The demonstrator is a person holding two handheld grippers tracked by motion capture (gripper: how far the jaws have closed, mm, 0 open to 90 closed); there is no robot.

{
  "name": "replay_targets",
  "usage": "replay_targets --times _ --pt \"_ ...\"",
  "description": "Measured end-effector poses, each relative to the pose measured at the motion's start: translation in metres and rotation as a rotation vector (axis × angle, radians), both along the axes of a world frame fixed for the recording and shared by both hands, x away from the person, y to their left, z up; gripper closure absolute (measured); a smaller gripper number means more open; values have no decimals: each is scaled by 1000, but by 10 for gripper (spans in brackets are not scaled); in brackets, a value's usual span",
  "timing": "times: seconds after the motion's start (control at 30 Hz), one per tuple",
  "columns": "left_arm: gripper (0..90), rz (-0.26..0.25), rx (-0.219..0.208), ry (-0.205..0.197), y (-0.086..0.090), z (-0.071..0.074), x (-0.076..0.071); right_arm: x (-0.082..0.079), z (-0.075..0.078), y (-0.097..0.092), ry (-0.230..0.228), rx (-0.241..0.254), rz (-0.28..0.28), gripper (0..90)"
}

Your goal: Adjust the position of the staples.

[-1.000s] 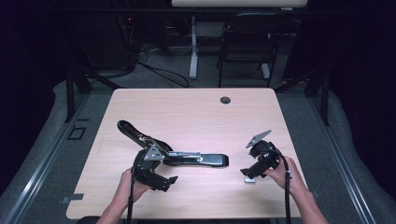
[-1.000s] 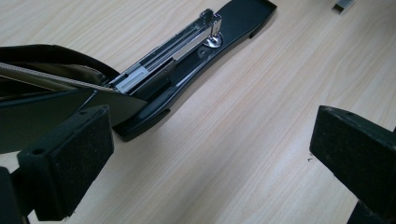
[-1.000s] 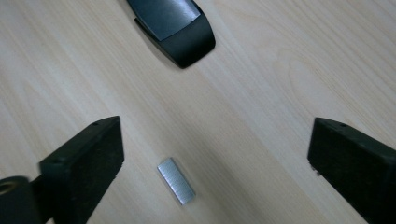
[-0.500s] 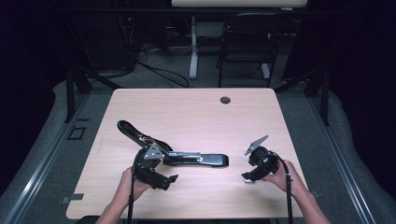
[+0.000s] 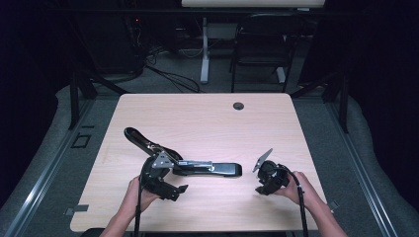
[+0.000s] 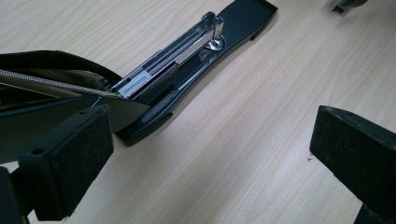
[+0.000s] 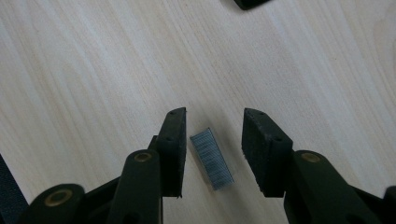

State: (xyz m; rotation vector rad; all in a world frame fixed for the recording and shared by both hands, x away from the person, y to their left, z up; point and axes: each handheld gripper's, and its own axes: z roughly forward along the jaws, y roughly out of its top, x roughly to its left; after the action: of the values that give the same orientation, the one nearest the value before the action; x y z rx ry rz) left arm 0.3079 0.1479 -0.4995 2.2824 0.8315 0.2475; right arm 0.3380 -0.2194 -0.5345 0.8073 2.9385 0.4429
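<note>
Right tongs (image 7: 212, 140) closing around staple strip (image 7: 211, 159) on desk (image 7: 93, 70), pads not yet touching; left tongs (image 6: 210, 154) wide open, opened stapler (image 6: 187, 65) at 11 o'clock.

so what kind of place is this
Probably an office or lab set up for recording: a light wood desk with a cable hole, an opened stapler on it, a folding chair and trailing cables on grey carpet behind.
</note>
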Motion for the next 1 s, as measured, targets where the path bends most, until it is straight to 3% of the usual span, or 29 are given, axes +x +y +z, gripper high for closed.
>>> replay_targets --times 0.33,0.57,0.67,0.83,1.0 --pt "0 -18 24 10 -2 -2 0 -1 -4 3 8 -50 15 665" --pt "0 -29 34 6 -4 -2 -1 0 -8 5 22 -58 14 693" --pt "0 -23 31 3 -3 -1 -1 1 -9 5 24 -71 12 763" --pt "0 -17 33 3 -3 -1 0 1 -9 5 34 -62 -11 779" --pt "0 -20 32 2 -4 -2 0 5 -5 4 36 -9 -70 780"
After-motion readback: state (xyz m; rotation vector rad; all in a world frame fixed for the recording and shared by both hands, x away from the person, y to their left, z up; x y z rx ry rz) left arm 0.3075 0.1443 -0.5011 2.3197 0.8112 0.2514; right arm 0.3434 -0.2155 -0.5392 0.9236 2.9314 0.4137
